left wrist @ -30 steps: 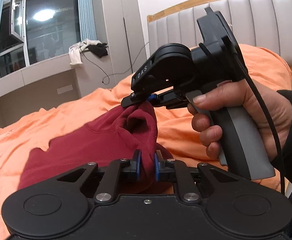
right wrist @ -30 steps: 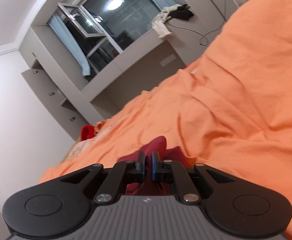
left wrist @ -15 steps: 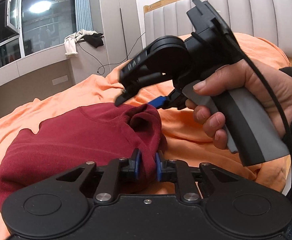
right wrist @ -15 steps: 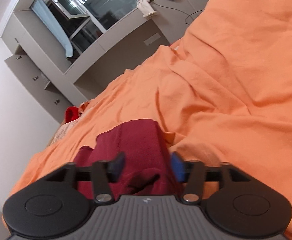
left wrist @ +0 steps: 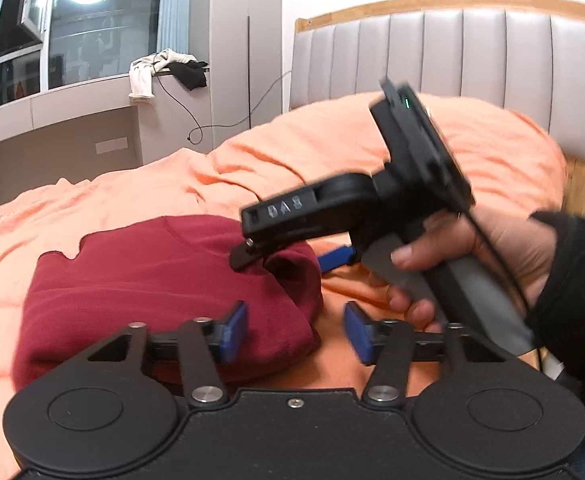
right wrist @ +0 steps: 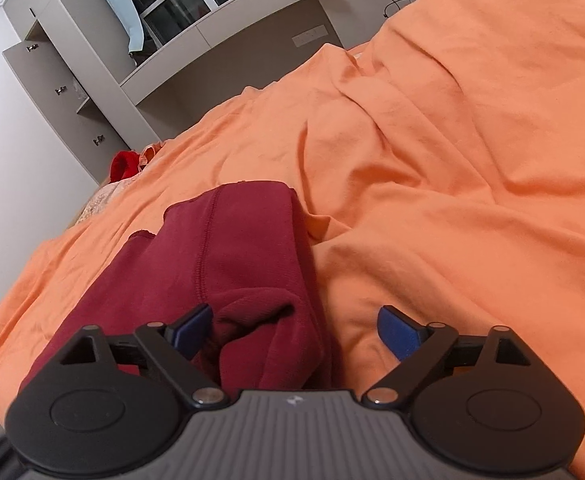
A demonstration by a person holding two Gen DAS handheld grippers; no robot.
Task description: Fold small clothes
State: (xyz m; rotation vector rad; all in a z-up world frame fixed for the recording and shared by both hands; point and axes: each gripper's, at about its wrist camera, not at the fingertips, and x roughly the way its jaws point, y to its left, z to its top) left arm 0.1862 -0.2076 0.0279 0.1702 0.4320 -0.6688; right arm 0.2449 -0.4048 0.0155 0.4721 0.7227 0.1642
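Maroon knit garment (left wrist: 160, 280) found lying on orange bedcover (left wrist: 332, 148), folded into a thick bundle, well short of the headboard (left wrist: 452, 52). Held by neither tool.

Left gripper (left wrist: 294, 332): jaws apart, blue pads (left wrist: 232, 332) clear of cloth or barely brushing it; contact cannot be confirmed. Bundle's near right corner sits between and slightly left of the gap, with bare bedcover under the right pad.

Right gripper (right wrist: 294, 330): jaws wide apart, nothing clamped. In the left wrist view, seen side-on above the bundle's right end, tips just over a raised lump of cloth. In its own view, a loose rumpled flap (right wrist: 260, 320) lies between the pads, nearer the left one; right pad over bare bedcover.

Orientation: from the right wrist view, long axis runs away from the jaws toward the wardrobe side of the bed, a stitched seam (right wrist: 204, 248) following that line. From the left wrist view, the same axis runs roughly left to right across the frame. Far end appears stepped, with one layer protruding; fold judged incomplete or uneven.

Judgement: both tools at the same end of the bundle, right gripper nearer the loose flap. Next pinch likely turns on that flap lying left of centre in the right jaws; a small leftward shift advisable before closing, otherwise risk of catching bedcover with it.
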